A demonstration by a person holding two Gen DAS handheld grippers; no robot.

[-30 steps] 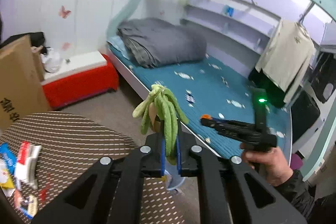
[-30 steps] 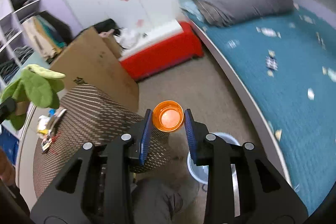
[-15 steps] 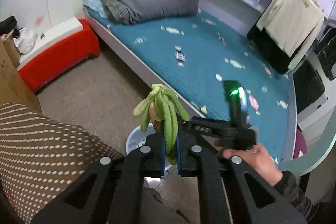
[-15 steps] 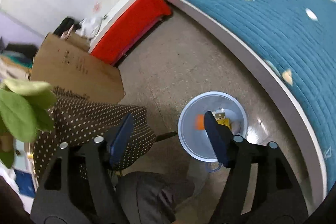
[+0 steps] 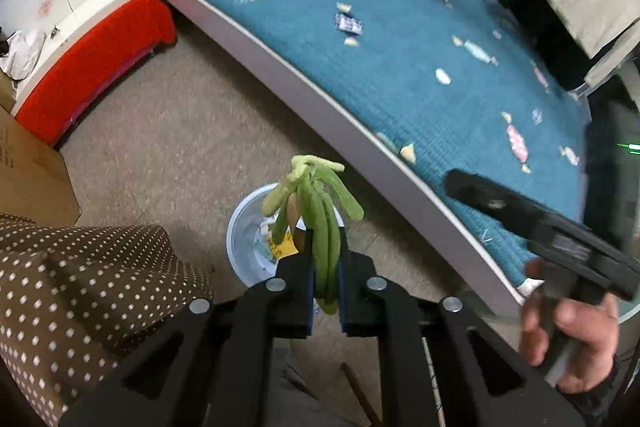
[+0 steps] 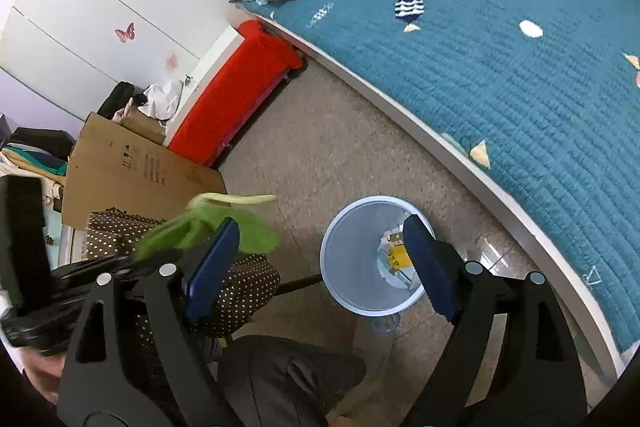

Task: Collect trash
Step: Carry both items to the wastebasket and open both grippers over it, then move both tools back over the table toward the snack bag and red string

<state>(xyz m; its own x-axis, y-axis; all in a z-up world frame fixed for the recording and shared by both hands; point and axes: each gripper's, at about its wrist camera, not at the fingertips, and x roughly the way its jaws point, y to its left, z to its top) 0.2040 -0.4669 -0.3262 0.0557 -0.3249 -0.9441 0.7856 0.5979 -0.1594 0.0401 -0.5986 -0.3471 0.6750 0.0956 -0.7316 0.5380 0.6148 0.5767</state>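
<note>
My left gripper is shut on a green banana peel and holds it above the pale blue trash bin on the floor. The peel also shows blurred in the right wrist view. My right gripper is open and empty above the bin, which holds yellow wrappers. The right gripper also shows in the left wrist view, held by a hand at the right.
A bed with a teal quilt runs along the right. A red bench and a cardboard box stand at the back left. A brown dotted table cover is on the left. My leg is below.
My right gripper opened and the orange piece dropped into the bin. Both grippers tilted down over the bin. The left gripper brought the peel from the table side to above the bin.
</note>
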